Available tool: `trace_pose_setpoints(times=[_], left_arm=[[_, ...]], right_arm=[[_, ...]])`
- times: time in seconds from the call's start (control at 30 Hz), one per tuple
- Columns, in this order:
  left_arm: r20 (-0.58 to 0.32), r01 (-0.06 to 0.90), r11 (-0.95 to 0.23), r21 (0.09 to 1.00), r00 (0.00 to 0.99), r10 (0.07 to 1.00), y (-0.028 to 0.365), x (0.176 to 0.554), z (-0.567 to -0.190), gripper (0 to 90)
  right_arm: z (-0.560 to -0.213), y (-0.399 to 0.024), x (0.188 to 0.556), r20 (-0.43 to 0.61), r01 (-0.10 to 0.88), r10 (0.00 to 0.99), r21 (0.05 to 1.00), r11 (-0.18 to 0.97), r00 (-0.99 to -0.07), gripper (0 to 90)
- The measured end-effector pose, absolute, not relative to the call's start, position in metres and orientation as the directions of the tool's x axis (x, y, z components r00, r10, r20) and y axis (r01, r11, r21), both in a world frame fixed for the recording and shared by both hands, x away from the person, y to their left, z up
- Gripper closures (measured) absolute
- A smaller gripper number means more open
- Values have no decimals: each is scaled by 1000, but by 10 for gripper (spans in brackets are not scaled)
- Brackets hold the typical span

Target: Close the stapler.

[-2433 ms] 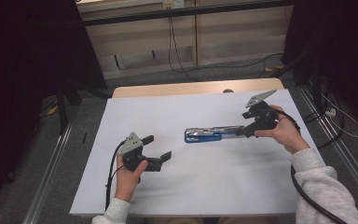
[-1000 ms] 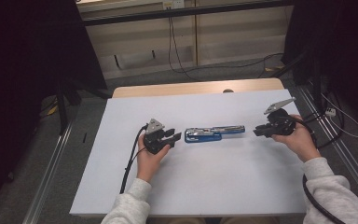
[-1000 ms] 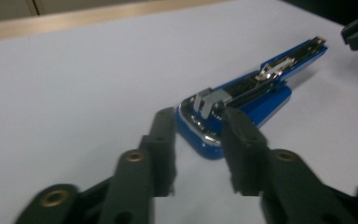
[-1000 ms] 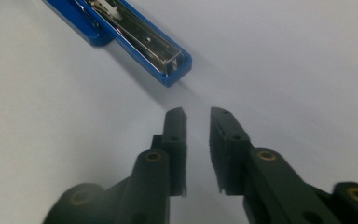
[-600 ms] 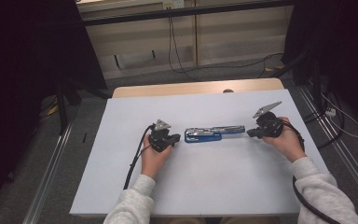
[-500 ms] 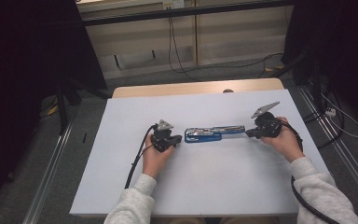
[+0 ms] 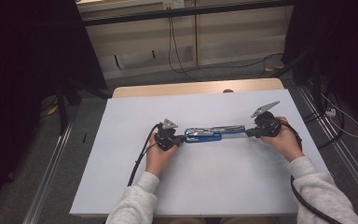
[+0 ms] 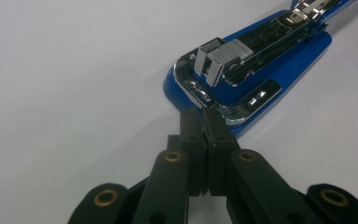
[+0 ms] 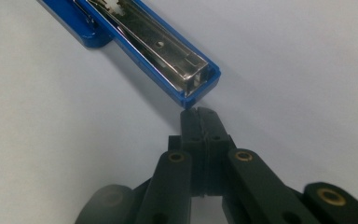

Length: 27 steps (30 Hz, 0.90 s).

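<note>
A blue and chrome stapler (image 7: 214, 133) lies swung fully open, flat on the white table (image 7: 205, 186), its two halves in one line. My left gripper (image 7: 181, 138) is shut and empty, its tips touching the stapler's base end (image 8: 223, 79). My right gripper (image 7: 248, 132) is also shut and empty, its tips right at the end of the stapler's top arm (image 9: 168, 51). In the left gripper view my gripper (image 8: 204, 116) meets the chrome rim. In the right gripper view my gripper (image 9: 199, 114) sits just below the blue tip.
Cables trail from both grippers over the table's front edge. A wooden strip (image 7: 196, 87) runs along the table's far edge. Beyond it, floor cables and dark curtains stand at both sides.
Both grippers have closed in on the stapler from either side. The left came from the table's left front, the right let go of the stapler end and returned to it. The stapler now lies flatter.
</note>
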<state>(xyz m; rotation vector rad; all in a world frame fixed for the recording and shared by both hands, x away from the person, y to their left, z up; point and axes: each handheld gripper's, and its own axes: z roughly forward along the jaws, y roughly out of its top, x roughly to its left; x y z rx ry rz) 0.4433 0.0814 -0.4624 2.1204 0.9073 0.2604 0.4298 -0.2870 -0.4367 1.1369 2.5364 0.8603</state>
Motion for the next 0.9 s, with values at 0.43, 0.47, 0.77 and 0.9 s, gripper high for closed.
trace_pose_setpoints(times=[0.43, 0.47, 0.77, 0.9], left_arm=[[-107, 511, -432, 743, 728, 677, 82, 443, -462, 886], [-107, 510, -433, 743, 729, 676, 82, 443, -462, 886], [-124, 519, -424, 742, 728, 675, 82, 443, -462, 876], [-124, 519, -422, 743, 727, 676, 83, 443, -460, 787]], right_arm=[[-429, -284, 430, 36, 580, 735, 642, 502, -677, 897], [-428, -284, 430, 38, 575, 733, 647, 500, -680, 887], [-426, -278, 431, 38, 562, 721, 655, 505, -692, 873], [-427, -278, 430, 65, 560, 710, 667, 492, -701, 809]])
